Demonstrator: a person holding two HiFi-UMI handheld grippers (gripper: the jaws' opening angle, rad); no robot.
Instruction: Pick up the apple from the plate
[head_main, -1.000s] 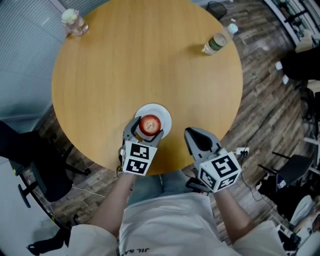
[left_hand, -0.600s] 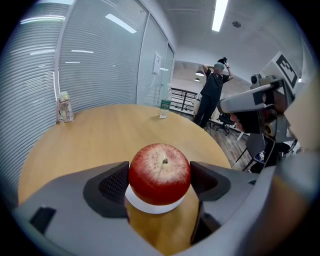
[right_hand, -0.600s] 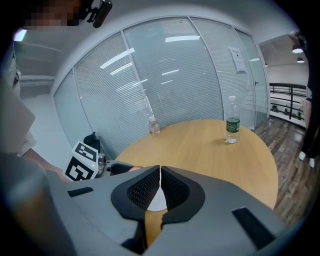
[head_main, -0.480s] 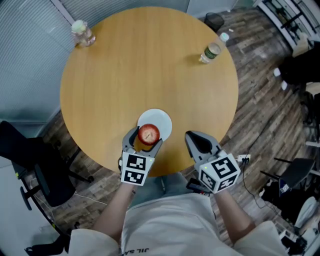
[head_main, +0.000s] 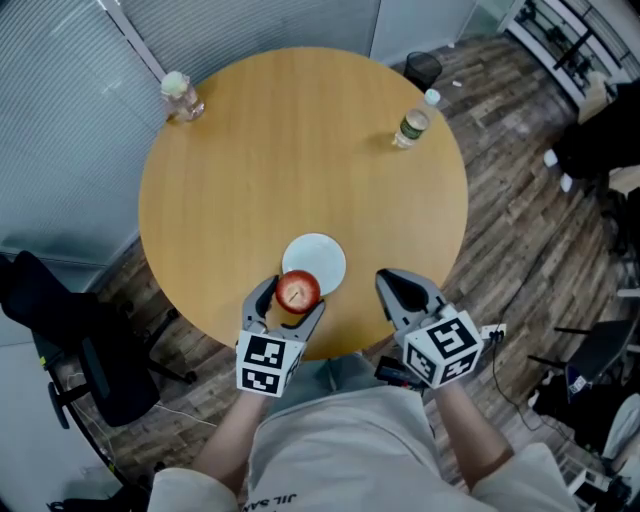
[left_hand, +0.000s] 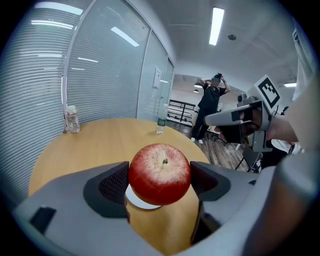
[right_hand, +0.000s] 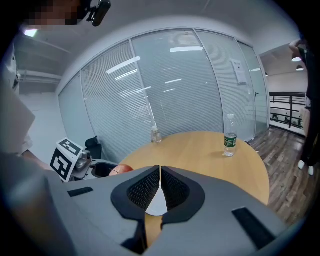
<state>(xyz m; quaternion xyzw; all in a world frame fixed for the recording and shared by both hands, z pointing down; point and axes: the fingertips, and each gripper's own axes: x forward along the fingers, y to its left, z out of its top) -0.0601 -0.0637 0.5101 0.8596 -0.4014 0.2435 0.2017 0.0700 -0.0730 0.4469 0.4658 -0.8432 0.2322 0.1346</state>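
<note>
Round table (head_main: 300, 150): left gripper (head_main: 293, 300) clamps apple (left_hand: 160, 174) near plate (head_main: 324, 254); right gripper (right_hand: 160, 186), own view: jaws touching.

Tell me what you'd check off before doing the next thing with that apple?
1. Apple gripped: ok. The left gripper has a jaw pressed on each side of it.
2. Apple off the plate: ok. In the left gripper view the white plate shows bare below it.
3. Right gripper out of the way: ok. It is shut on nothing and sits apart, by the table edge.
4. Nearby clutter: ok. The water bottle and the clear container stand at the far rim.
5. Grip firm enough not to slip: cannot tell.
</note>
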